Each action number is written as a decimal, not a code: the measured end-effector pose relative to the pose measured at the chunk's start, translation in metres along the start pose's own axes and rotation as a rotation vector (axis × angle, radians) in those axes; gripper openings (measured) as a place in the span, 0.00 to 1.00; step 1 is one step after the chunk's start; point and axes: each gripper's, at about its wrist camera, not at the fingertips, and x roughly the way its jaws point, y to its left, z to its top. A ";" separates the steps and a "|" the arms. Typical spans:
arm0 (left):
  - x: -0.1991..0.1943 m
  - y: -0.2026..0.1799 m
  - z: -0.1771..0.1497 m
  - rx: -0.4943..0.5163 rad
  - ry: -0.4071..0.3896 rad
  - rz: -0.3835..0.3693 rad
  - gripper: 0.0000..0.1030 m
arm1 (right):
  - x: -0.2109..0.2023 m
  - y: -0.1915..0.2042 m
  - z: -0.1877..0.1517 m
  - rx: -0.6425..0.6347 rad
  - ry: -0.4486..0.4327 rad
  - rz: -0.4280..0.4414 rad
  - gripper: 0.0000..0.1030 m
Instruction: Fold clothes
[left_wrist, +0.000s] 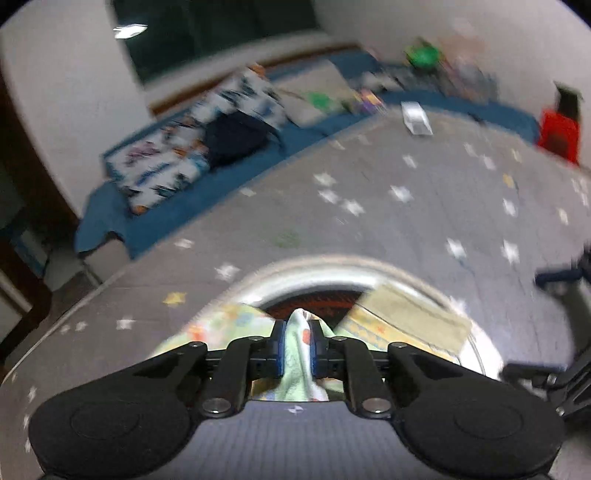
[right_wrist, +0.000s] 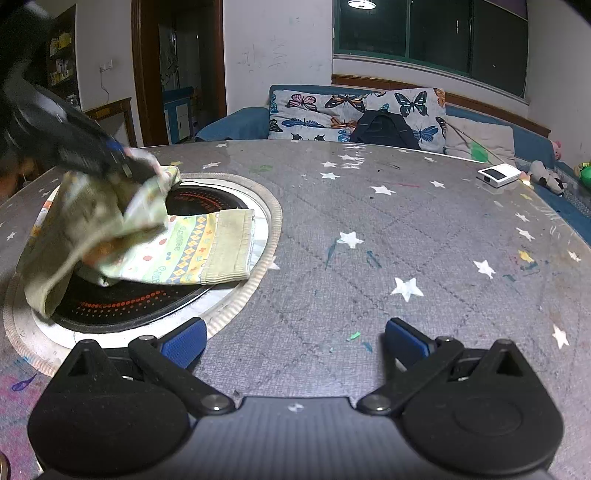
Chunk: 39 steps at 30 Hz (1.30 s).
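A small pale green patterned garment (right_wrist: 177, 247) lies over the round inset cooktop (right_wrist: 122, 306) in the grey star-patterned table (right_wrist: 369, 240). My left gripper (left_wrist: 298, 345) is shut on a fold of this garment (left_wrist: 301, 365) and lifts it above the cooktop; it also shows in the right wrist view (right_wrist: 125, 162), blurred, at the left. The garment's ribbed cuff (right_wrist: 231, 247) rests flat at the cooktop's right rim. My right gripper (right_wrist: 295, 341) is open and empty, low over the table to the right of the cooktop.
A white box (right_wrist: 498, 175) lies on the table's far right. A blue sofa (right_wrist: 236, 123) with butterfly cushions (right_wrist: 314, 114) and a dark backpack (right_wrist: 384, 131) stands behind the table. Toys (right_wrist: 546, 177) sit at the far right.
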 end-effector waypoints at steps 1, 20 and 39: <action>-0.013 0.012 -0.002 -0.049 -0.031 0.017 0.12 | 0.000 0.000 0.000 0.000 0.000 0.000 1.00; -0.160 0.084 -0.171 -0.405 -0.054 0.224 0.27 | 0.000 0.002 0.000 -0.008 0.001 -0.006 1.00; -0.097 -0.015 -0.086 -0.047 -0.141 0.005 0.53 | 0.037 0.026 0.052 -0.027 0.051 0.129 0.12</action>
